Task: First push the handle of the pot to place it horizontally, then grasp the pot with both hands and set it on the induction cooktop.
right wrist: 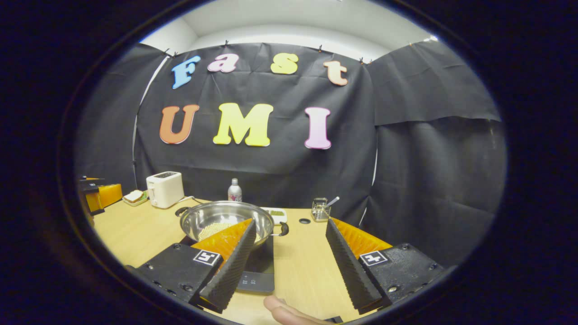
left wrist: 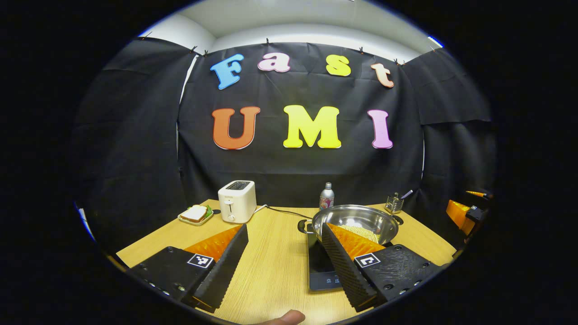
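Your left tongs (left wrist: 284,271) and right tongs (right wrist: 289,266) gape wide, gripping nothing, each hiding part of the pot (right wrist: 216,219) on the induction cooktop (right wrist: 259,275).

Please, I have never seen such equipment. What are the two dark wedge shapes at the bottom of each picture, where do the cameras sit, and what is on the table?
No robot is here: a person holds one two-finger gripper in each hand, and a fisheye camera rides on each. The wedges are that gripper's own fingers. In the left gripper view the left gripper is open and holds nothing; in the right gripper view the right gripper is the same. On the wooden table a steel pot with some pale food inside sits on a dark induction cooktop. Farther back stand a white toaster, a sandwich on a small tray, a bottle and a small utensil holder.
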`<state>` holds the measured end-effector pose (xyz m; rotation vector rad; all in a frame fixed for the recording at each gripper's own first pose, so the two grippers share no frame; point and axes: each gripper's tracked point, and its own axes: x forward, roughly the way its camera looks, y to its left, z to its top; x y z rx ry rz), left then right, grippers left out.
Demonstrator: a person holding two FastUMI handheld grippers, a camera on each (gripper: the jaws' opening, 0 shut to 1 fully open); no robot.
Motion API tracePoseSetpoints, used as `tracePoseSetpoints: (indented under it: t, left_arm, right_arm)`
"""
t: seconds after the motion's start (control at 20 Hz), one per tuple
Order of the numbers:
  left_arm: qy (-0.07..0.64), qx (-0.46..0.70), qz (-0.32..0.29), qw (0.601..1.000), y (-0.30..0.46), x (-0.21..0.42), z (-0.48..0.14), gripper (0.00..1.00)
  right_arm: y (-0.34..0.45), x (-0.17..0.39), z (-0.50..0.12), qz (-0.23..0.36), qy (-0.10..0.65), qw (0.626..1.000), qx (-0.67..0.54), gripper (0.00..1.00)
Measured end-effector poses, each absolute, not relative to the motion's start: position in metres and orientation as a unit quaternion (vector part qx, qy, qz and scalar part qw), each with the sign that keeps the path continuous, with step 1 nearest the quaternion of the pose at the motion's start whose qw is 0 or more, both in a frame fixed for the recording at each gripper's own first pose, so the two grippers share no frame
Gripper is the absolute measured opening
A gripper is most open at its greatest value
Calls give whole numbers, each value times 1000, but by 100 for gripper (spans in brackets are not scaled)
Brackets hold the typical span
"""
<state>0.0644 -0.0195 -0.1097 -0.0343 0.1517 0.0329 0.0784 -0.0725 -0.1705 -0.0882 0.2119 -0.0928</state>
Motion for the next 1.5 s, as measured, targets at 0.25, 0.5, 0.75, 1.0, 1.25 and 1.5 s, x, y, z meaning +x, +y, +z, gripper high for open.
tracePoseSetpoints:
  t: [0.25,0.5,0.75,1.0,1.25,1.5]
  left_arm:
    - [42,-17,22,999,-11,24,-66,97]
    - [22,-17,24,999,-12,-2,-32,97]
    - [3,-4,16,1000,-21,-23,-23,97]
    - [0,-4,5,1000,-28,-25,-26,97]
    - [-7,-1,1,1000,-29,-24,-25,97]
    - [-10,-2,-5,1000,-30,-29,-26,97]
  right_arm:
    - [-75,35,-116,-46,67,996,-28,99]
    - [-77,-2,-69,-55,30,998,-20,99]
    - [-80,-25,-52,-70,15,997,-29,99]
    - [-78,-31,-52,-63,16,997,-29,98]
    - [-79,-31,-55,-67,20,997,-29,99]
    - [-78,-41,-45,-67,10,997,-40,99]
